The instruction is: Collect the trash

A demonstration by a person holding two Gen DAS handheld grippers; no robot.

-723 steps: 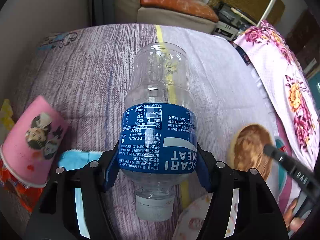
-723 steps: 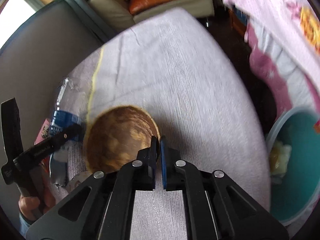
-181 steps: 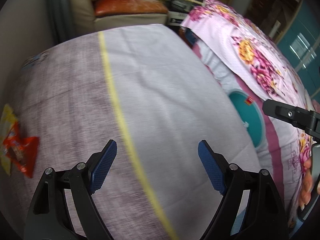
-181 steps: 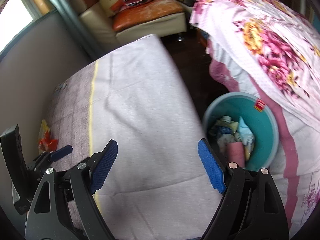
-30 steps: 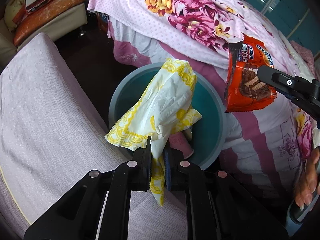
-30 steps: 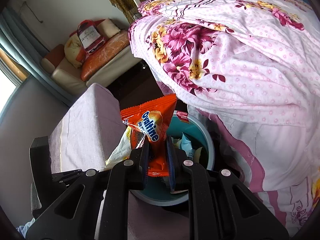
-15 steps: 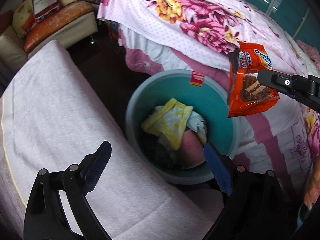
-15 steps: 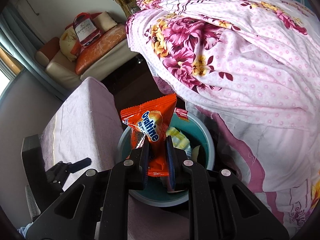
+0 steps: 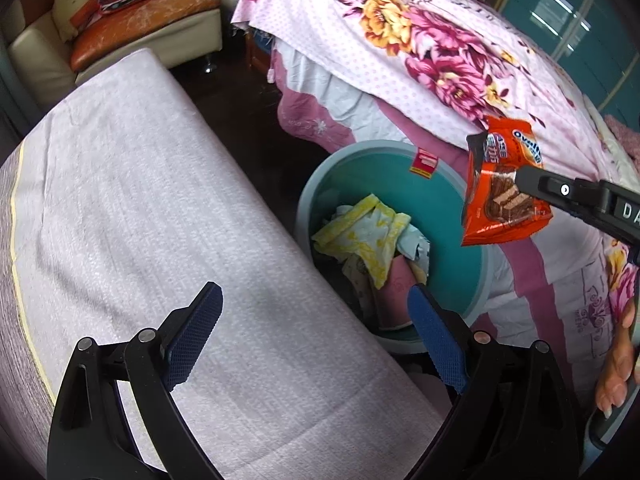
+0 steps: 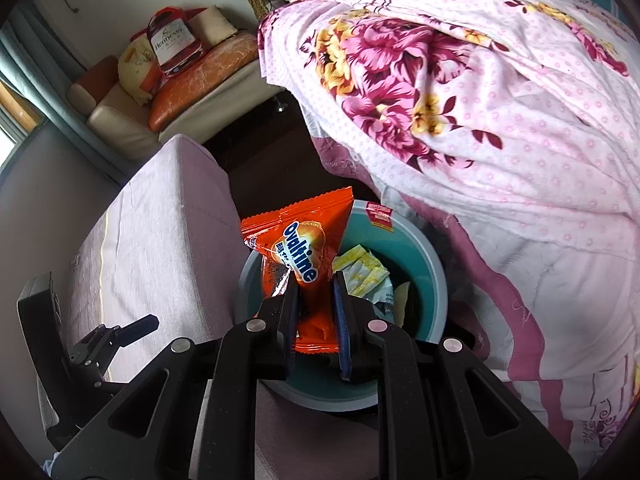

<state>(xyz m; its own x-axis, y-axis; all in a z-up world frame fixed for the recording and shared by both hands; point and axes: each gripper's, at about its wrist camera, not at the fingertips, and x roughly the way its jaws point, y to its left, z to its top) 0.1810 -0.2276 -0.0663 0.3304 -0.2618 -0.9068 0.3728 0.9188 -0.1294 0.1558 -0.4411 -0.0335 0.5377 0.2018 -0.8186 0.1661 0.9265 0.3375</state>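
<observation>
**A:** Item one, largest: bed [image 9: 460, 52] with floral cover, right of the bin. Item two: bench [image 9: 140, 200] under a pale lilac cloth, left of the bin; I see no trash on it in these views. Item three: teal bin [image 10: 434, 276], on the floor between the two, part-filled; yellow-and-white wrapper [image 9: 362, 232] lying on top inside.

**B:** And the hand-held grippers?

**A:** Left hand-held gripper [image 9: 316, 336]: released, jaws wide, nothing between them, over the bench edge beside the bin. Right hand-held gripper [image 10: 314, 304]: clenched on the orange Ovaltine packet [image 10: 298, 256], pinched at its lower half, packet upright.

**B:** Where's the packet relative to the bin?

**A:** From the right wrist view, above the opening; from the left, it looks nearer the bed-side rim.

**B:** So, to do the drop well?

**A:** My judgement: bring the packet over the bin's middle before letting go, then open fully. It's light and flat, so it could flutter onto the rim or floor.
</observation>
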